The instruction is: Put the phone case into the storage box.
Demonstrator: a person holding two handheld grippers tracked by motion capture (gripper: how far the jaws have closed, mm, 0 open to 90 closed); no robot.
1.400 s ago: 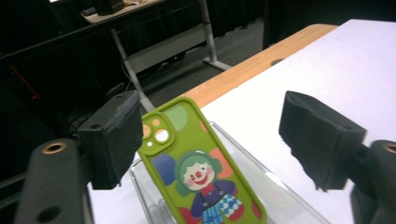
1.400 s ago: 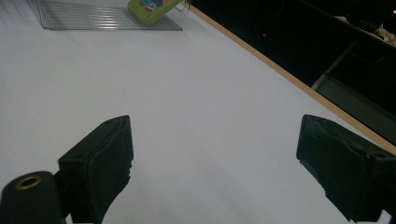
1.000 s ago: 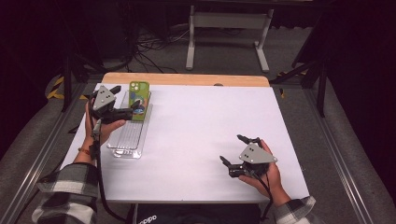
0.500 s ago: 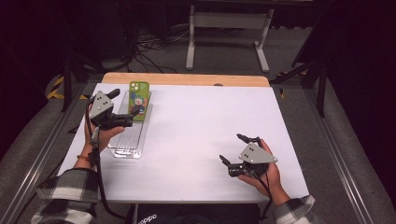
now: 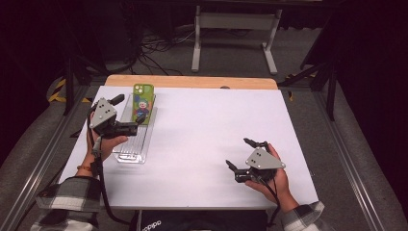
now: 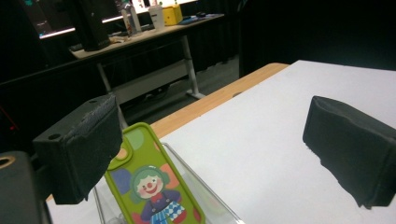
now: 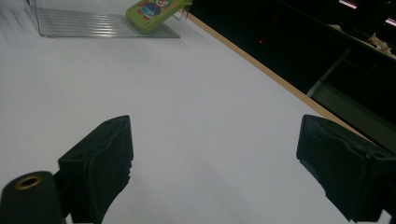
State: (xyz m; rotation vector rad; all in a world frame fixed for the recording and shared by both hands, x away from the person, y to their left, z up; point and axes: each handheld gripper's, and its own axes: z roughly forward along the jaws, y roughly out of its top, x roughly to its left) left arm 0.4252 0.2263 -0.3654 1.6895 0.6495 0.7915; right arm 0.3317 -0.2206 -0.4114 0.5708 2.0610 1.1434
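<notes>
Now my left gripper [image 5: 129, 114] has just been opening, jaws spread with nothing between them, and has drawn back from the phone [image 5: 143, 103], which leans in the clear tray [image 5: 130, 153]. Placement looks done. My right gripper [image 5: 239, 155] rests spread.

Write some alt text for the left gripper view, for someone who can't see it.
A green phone case with a cartoon clown leans in a clear plastic tray on a white table. The left tongs frame it, open, their black pads having just spread apart with nothing gripped. A desk with bottles stands in the dark room behind.
</notes>
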